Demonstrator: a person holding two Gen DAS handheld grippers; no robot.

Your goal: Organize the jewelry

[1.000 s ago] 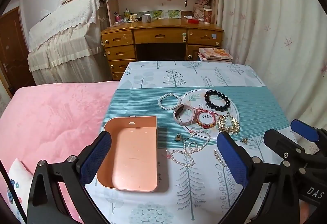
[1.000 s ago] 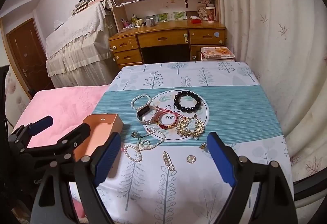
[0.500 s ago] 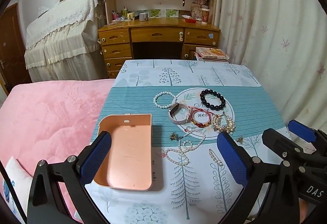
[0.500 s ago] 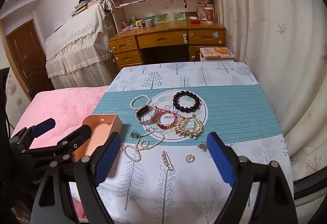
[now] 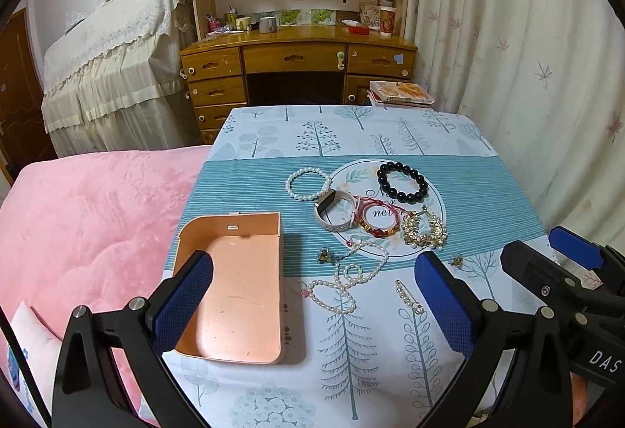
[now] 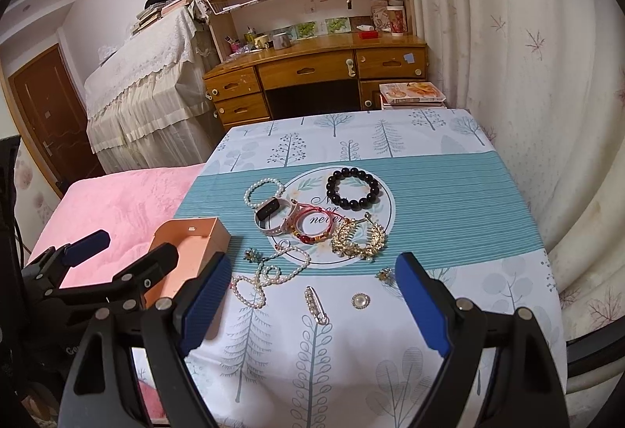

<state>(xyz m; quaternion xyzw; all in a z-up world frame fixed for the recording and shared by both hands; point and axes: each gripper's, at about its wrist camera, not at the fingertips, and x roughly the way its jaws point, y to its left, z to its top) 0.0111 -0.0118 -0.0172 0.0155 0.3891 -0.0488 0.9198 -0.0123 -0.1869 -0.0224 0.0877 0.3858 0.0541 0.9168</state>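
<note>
A shallow peach tray [image 5: 238,295] lies empty on the table's left side, also seen as the peach tray [image 6: 195,244] in the right wrist view. Jewelry is spread to its right: a white pearl bracelet [image 5: 308,184], black bead bracelet [image 5: 402,181], white watch band [image 5: 336,211], red bead bracelet [image 5: 381,221], gold hair comb [image 5: 424,230], pearl necklace [image 5: 347,279] and a rhinestone clip [image 5: 406,295]. A round brooch [image 6: 359,300] lies near the front. My left gripper [image 5: 312,299] hangs open above the tray and necklace. My right gripper [image 6: 312,305] is open over the clip.
The table wears a tree-print cloth [image 5: 351,357] with a teal band. A pink bed [image 5: 90,217] adjoins the left edge. A wooden desk [image 5: 297,65] with bookshelves stands behind, curtains [image 5: 527,49] on the right, and stacked books [image 5: 402,94] beyond the far edge.
Both views have shifted slightly, so the tray and jewelry sit a little lower-left in the left wrist view. Nothing on the table has moved. Both grippers stay open.
</note>
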